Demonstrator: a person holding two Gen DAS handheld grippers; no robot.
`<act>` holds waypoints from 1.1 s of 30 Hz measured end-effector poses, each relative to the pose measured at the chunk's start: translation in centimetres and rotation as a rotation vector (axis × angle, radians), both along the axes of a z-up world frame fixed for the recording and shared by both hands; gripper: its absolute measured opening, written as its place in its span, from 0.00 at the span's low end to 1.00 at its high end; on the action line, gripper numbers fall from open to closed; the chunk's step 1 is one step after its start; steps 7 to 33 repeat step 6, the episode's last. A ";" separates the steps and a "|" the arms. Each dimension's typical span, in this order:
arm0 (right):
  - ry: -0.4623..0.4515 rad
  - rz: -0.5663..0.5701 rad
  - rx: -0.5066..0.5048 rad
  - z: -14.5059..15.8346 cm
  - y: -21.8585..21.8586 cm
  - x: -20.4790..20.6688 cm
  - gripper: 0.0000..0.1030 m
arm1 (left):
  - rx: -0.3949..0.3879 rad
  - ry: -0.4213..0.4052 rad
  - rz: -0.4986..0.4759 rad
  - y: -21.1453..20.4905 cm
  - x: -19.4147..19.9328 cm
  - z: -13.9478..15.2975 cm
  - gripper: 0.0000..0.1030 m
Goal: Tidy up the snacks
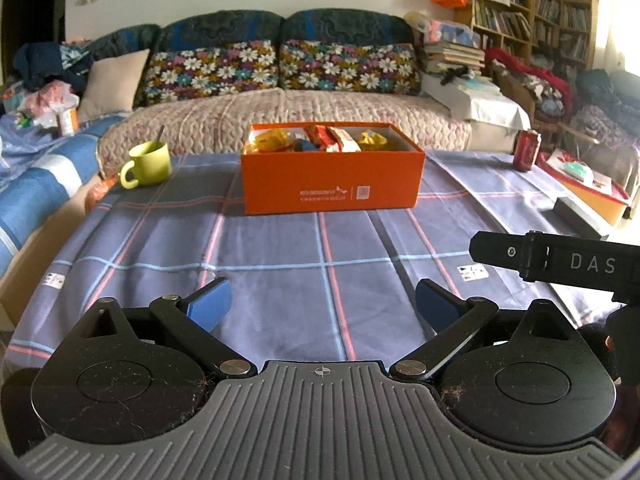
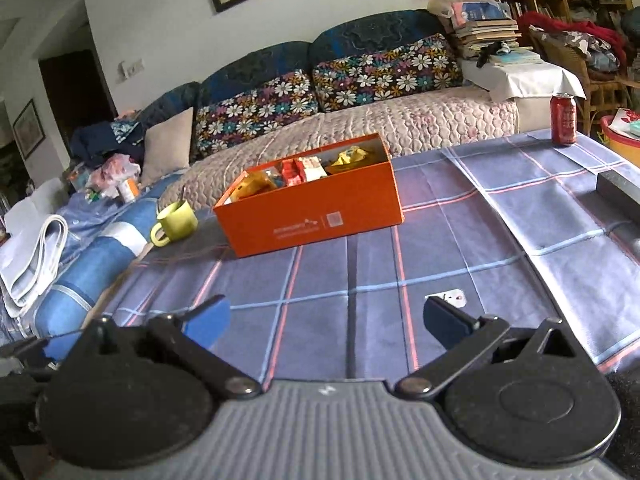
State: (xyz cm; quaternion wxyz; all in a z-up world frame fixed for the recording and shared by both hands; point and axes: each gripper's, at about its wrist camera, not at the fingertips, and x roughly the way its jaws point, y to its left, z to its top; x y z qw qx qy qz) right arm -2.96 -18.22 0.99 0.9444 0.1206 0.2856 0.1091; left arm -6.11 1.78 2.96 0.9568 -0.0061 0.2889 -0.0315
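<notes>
Both tools are low over the near edge of the bench (image 1: 280, 248), which wears a purple-grey checked cloth with pink and pale blue lines. The left hand-held gripper (image 1: 323, 306) has its blue-padded fingers (image 1: 210, 304) spread wide apart, nothing between them, only bare cloth. Straight ahead of it and well apart, toward the far edge, sits the orange box (image 1: 332, 178), lid off, long side facing the camera. Inside it lie the snacks (image 1: 320, 140): yellow packets at both ends, red-and-white wrappers in the middle, all packed below or just at the rim. The right hand-held gripper (image 2: 326, 322) is also spread wide and empty, and from its camera the orange box (image 2: 312, 210) lies ahead and a little to the left, turned at an angle, again well apart from the fingertips. In the left wrist view a black part of the right tool, marked "DAS", pokes in from the right edge, just beside the left tool. A green mug (image 1: 148, 164) with a spoon handle sticking out stands to the left of the box, near it but not touching. A red can (image 1: 527, 149) stands upright at the far right corner of the bench, well apart from the box. Behind the bench runs a sofa (image 1: 280, 116) with flowered cushions.
</notes>
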 end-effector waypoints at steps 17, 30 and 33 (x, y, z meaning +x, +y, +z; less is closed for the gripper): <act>-0.001 -0.005 -0.006 -0.1 -0.1 0.0 1.00 | -0.001 -0.019 -0.001 0.0 0.0 0.1 0.75; -0.001 -0.005 -0.006 -0.1 -0.1 0.0 1.00 | -0.001 -0.019 -0.001 0.0 0.0 0.1 0.75; -0.001 -0.005 -0.006 -0.1 -0.1 0.0 1.00 | -0.001 -0.019 -0.001 0.0 0.0 0.1 0.75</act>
